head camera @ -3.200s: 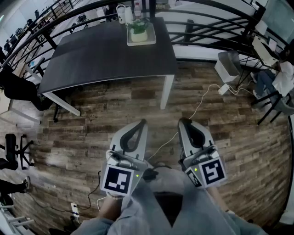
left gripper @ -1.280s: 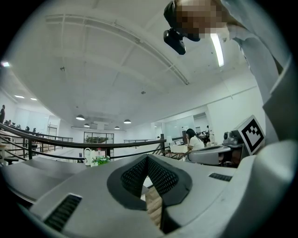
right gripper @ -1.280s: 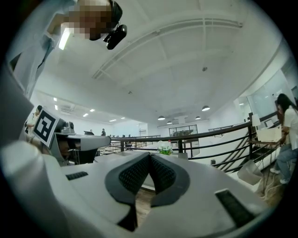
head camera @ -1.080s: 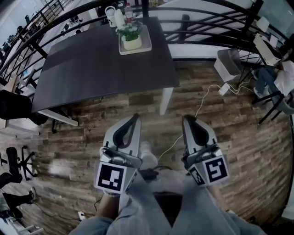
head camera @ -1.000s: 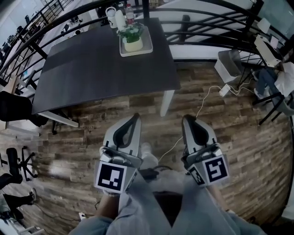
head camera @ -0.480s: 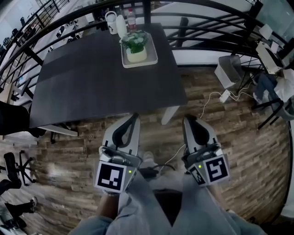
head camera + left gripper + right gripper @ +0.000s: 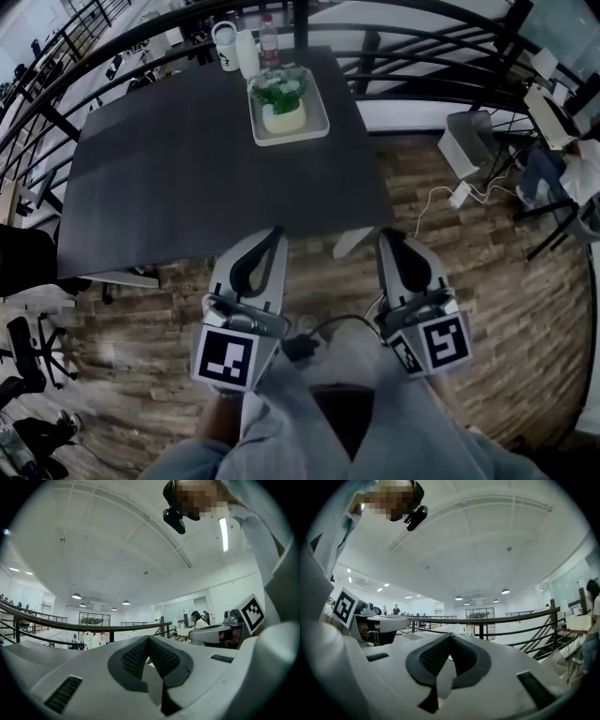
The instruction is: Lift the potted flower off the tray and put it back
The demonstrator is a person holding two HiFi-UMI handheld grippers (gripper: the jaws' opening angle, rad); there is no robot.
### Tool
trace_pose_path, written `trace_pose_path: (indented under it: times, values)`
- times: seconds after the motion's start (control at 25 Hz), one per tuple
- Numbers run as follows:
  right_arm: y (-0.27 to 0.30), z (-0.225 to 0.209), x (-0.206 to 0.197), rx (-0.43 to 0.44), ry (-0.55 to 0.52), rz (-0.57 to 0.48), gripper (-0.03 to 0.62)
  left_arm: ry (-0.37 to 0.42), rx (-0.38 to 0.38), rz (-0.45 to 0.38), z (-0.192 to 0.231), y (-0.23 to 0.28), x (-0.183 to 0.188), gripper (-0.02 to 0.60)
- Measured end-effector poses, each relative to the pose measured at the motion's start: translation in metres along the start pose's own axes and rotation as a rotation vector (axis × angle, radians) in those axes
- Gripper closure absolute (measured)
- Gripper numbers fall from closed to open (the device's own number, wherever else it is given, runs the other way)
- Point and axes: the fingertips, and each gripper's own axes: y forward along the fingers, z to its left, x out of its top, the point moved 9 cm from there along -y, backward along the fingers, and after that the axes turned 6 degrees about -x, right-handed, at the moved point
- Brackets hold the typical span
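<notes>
A potted flower (image 7: 283, 101) with green leaves and small white blooms stands in a pale pot on a white tray (image 7: 315, 127), at the far right end of the dark table (image 7: 197, 169). My left gripper (image 7: 276, 232) is held level over the table's near edge, its jaws shut with nothing between them. My right gripper (image 7: 385, 236) is beside it near the table's front right corner, also shut and empty. In the left gripper view the left gripper (image 7: 148, 638) points level at the railing, and in the right gripper view the right gripper (image 7: 450, 635) does the same. Both are well short of the tray.
A white mug (image 7: 225, 46), a white bottle (image 7: 247, 52) and a clear bottle with a red cap (image 7: 271, 42) stand behind the tray. A black railing (image 7: 441, 66) runs behind the table. A cable (image 7: 427, 202) lies on the wooden floor; black chairs (image 7: 21, 272) stand at the left.
The table and tray have come nearer in the head view as I walked toward them. Both grippers went forward together and now reach the table's near edge, still shut.
</notes>
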Motion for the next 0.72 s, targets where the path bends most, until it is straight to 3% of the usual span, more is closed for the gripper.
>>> trace_pose_path:
  times: [0.72]
  values:
    - [0.048,-0.008,-0.007,0.032,-0.001,0.037,0.591,-0.034,0.03,0.015,0.036,0.03,-0.015,0.583]
